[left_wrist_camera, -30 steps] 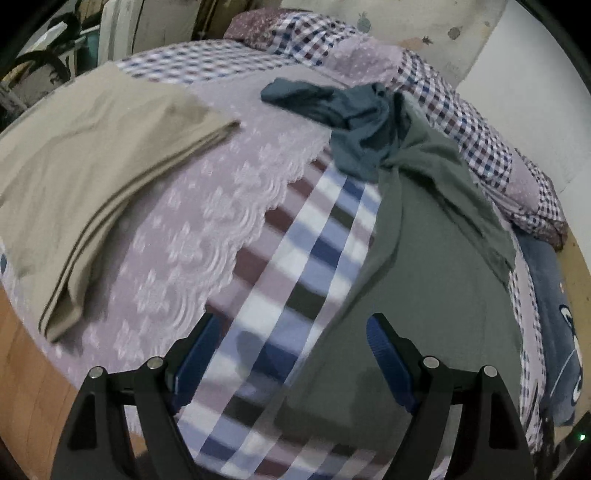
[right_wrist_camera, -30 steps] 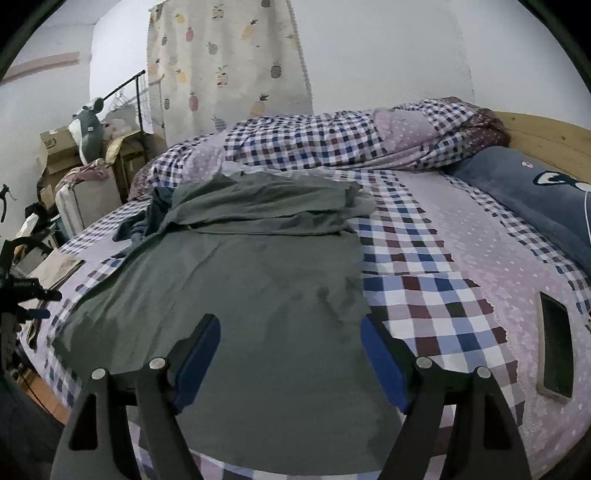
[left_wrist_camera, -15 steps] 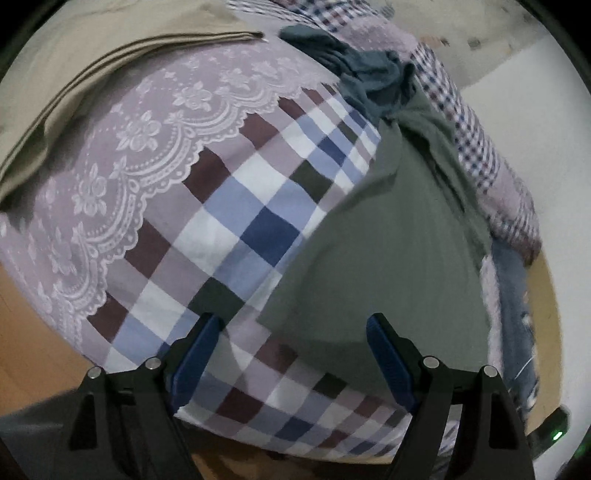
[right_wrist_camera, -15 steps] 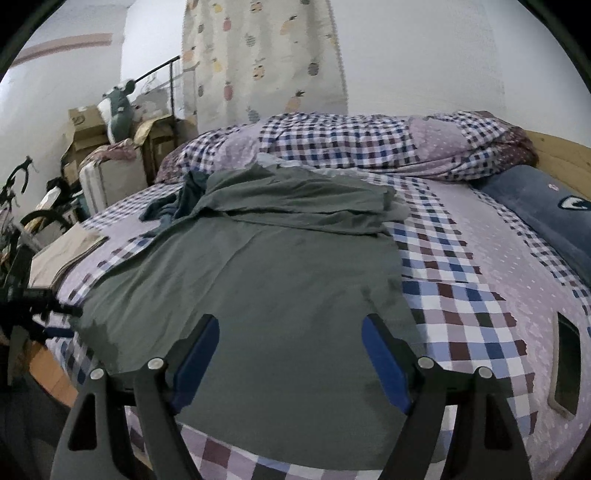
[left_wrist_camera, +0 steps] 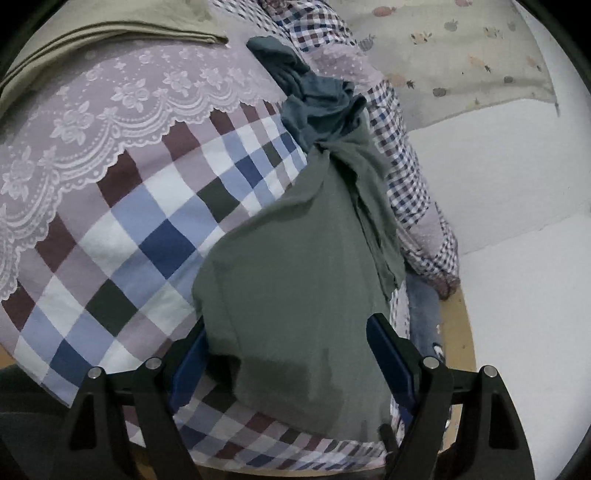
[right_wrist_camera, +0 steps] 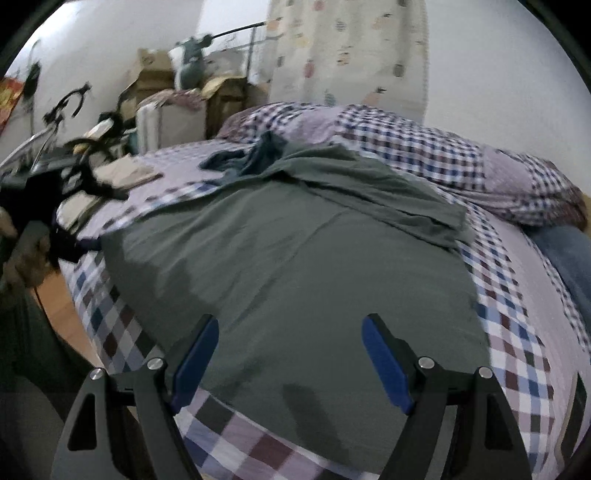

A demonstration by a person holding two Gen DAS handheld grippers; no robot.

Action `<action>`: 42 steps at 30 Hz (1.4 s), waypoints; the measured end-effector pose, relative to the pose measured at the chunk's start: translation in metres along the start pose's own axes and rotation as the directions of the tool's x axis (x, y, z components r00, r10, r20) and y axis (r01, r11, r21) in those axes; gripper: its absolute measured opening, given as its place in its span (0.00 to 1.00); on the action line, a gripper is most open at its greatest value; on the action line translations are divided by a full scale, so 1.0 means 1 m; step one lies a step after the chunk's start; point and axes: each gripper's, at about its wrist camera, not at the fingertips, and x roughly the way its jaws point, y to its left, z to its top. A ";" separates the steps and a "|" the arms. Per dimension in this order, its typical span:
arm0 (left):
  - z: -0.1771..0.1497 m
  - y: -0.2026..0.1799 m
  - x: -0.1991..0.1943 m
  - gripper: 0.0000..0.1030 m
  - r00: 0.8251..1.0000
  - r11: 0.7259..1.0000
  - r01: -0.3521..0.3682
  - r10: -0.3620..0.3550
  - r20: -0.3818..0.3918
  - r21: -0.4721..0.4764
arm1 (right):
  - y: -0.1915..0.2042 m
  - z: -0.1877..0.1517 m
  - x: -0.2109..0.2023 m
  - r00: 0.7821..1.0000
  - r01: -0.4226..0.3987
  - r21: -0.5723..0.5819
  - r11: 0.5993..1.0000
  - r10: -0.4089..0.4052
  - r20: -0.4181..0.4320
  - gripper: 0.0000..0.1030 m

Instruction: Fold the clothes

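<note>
Nearest in the left wrist view, the left gripper (left_wrist_camera: 291,354) has its two blue-padded jaws spread wide, with the near left corner of a grey-green garment (left_wrist_camera: 295,258) lying between them. The left pad is partly covered by the cloth's edge; whether either pad touches the fabric cannot be told, and nothing is pinched.

In the right wrist view, the right gripper (right_wrist_camera: 290,363) is likewise spread wide, its blue pads set over the near hem of the same grey-green garment (right_wrist_camera: 295,258), gripping nothing.

The garment lies spread mostly flat on a bed covered by a checked sheet (left_wrist_camera: 140,236) of blue, maroon and white squares. Its near hem sits close to the foot edge of the bed. Its far part is folded back over itself in a rumpled band.

Just beyond that band, touching it, lies a crumpled dark teal garment (left_wrist_camera: 314,99). To the left, a lilac lace-edged cloth (left_wrist_camera: 110,96) overlies the sheet, and past it rests a folded beige garment (left_wrist_camera: 110,22).

Along the far side of the bed runs a rolled small-check quilt (right_wrist_camera: 424,147). A denim-blue cushion (right_wrist_camera: 569,251) lies at the right edge.

At the left edge of the right wrist view, blurred, a hand (right_wrist_camera: 26,258) holds the left gripper's handle. Beyond stand cardboard boxes (right_wrist_camera: 155,74) and a fruit-print curtain (right_wrist_camera: 347,48).
</note>
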 end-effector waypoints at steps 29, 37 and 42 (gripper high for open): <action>0.004 0.003 0.002 0.19 0.997 0.996 -0.083 0.083 0.002 -0.019 | 0.113 0.015 0.033 0.989 -0.095 -0.266 0.959 0.122 0.087 0.81; 0.007 0.020 -0.002 0.19 0.978 0.978 -0.208 0.208 -0.006 -0.028 | 0.162 0.024 0.052 0.975 -0.173 -0.250 0.953 0.201 0.090 0.81; 0.006 0.018 -0.004 0.17 0.985 0.984 -0.175 0.175 -0.011 -0.014 | 0.177 0.027 0.064 0.965 -0.245 -0.225 0.943 0.259 0.033 0.81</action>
